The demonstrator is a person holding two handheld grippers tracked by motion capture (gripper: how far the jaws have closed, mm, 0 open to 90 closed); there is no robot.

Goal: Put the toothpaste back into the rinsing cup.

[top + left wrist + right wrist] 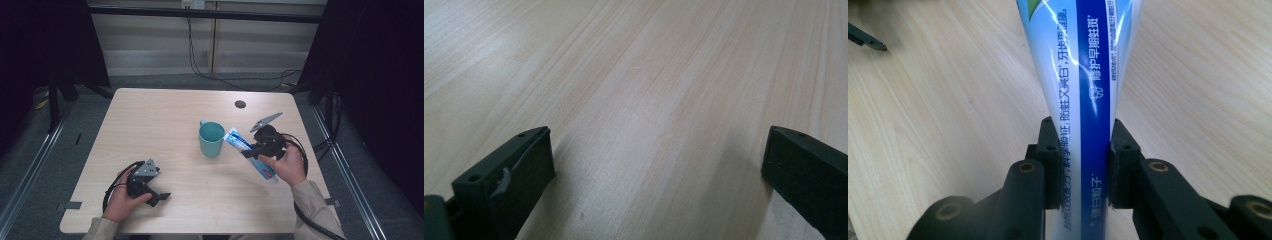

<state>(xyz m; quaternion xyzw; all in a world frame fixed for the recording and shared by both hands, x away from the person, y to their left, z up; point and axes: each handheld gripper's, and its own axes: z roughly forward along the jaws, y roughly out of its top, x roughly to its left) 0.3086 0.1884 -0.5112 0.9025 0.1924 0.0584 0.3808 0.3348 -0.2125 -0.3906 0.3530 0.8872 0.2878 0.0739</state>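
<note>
Toothpaste tube clamped in right gripper; left gripper idle, jaws apart.

The right gripper point(256, 150) pinches the toothpaste tube point(248, 152) mid-body near the table's point(165, 120) right edge, beside the teal mug point(211, 139); the tube's cap end is hidden. The left gripper point(157, 192) rests empty near the front-left corner.

On the toothpaste tube point(1083, 100) in the middle of your right gripper view, white Chinese print runs lengthwise along the blue stripe and beside it; "修护早期蛀斑" is roughly readable. In your high view the tube's point(248, 150) print is too small to read.
</note>
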